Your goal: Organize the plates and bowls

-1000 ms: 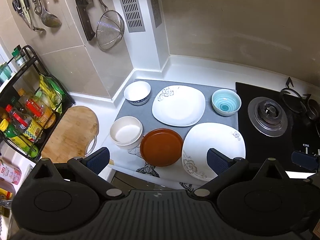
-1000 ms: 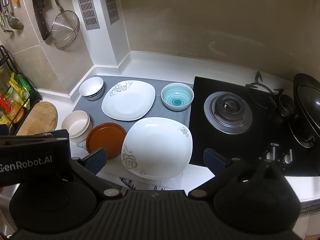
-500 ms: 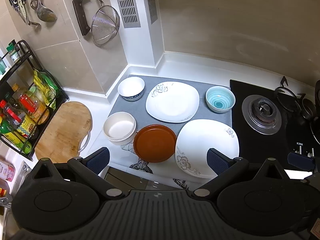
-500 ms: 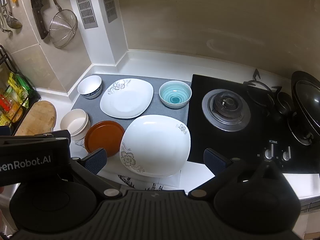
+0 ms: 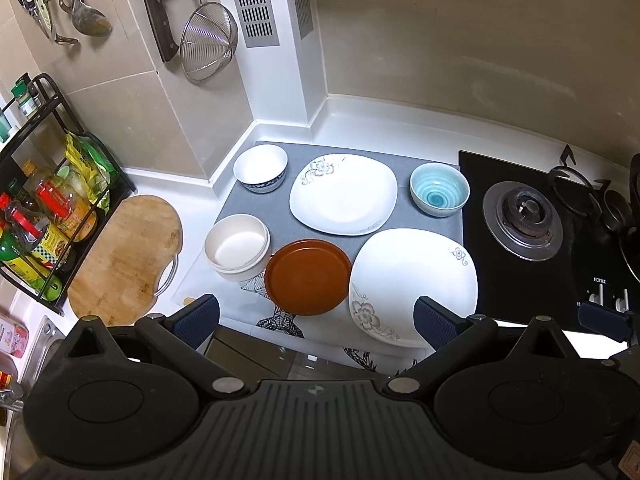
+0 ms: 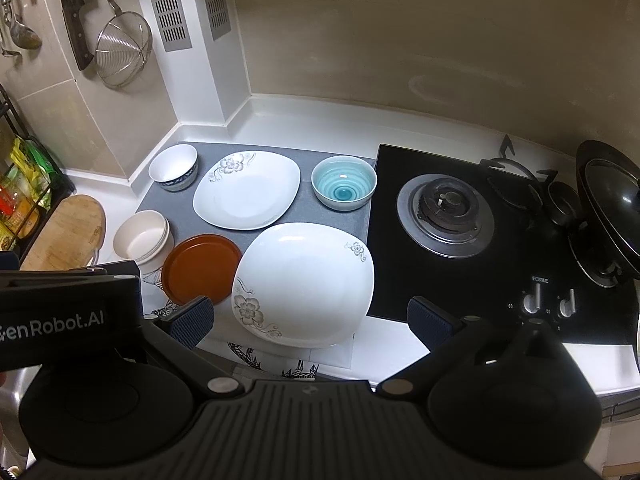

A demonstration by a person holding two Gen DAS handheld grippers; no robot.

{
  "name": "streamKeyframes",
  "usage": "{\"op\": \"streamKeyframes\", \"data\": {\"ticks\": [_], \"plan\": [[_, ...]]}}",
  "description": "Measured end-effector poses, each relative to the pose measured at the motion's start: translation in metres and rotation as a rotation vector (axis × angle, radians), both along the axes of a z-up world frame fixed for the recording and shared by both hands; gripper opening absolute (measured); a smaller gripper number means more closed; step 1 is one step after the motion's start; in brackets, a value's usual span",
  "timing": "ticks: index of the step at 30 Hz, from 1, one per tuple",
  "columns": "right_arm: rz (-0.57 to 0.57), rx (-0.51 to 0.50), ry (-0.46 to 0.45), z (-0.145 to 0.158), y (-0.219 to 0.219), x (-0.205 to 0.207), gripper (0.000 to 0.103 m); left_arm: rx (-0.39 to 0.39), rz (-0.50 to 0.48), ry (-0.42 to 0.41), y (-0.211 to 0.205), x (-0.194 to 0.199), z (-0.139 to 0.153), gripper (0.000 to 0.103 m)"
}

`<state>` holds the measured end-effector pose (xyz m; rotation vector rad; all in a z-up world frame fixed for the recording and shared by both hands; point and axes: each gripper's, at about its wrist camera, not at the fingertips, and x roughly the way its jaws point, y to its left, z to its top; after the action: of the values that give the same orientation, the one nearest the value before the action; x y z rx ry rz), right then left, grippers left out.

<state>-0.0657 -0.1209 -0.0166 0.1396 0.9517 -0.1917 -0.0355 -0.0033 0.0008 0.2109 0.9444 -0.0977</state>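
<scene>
Meanwhile, both tools, left tool [image 5: 316,316] and right tool [image 6: 310,316], have been drawn slightly back, jaws wide and empty, with 6 dishes untouched at 12 o'clock around the brown plate [image 5: 307,277], so sorting is judged unstarted.

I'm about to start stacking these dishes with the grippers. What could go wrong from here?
1. The near white square plate overhangs the counter's front edge; a nudge might tip it off.
2. The brown plate sits tight between that plate and the cream bowls, so grasping it may knock either.
3. The teal bowl stands beside the gas hob and could slide onto it.
</scene>
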Motion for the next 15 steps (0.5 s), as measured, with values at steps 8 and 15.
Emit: {"op": "streamKeyframes", "data": {"ticks": [8,15], "plan": [[-0.009,-0.002,0.003,-0.0025,-0.0004,-0.0039,0.103,0.006,-0.009,0.001,-0.0019,-0.0032,-0.0043,0.103],[-0.008,0.0,0.01,-0.0064,0.0017,-0.0039,0.103,0.01,-0.023,0.015,-0.0048,-0.0001,-0.0095,0.103]]}}
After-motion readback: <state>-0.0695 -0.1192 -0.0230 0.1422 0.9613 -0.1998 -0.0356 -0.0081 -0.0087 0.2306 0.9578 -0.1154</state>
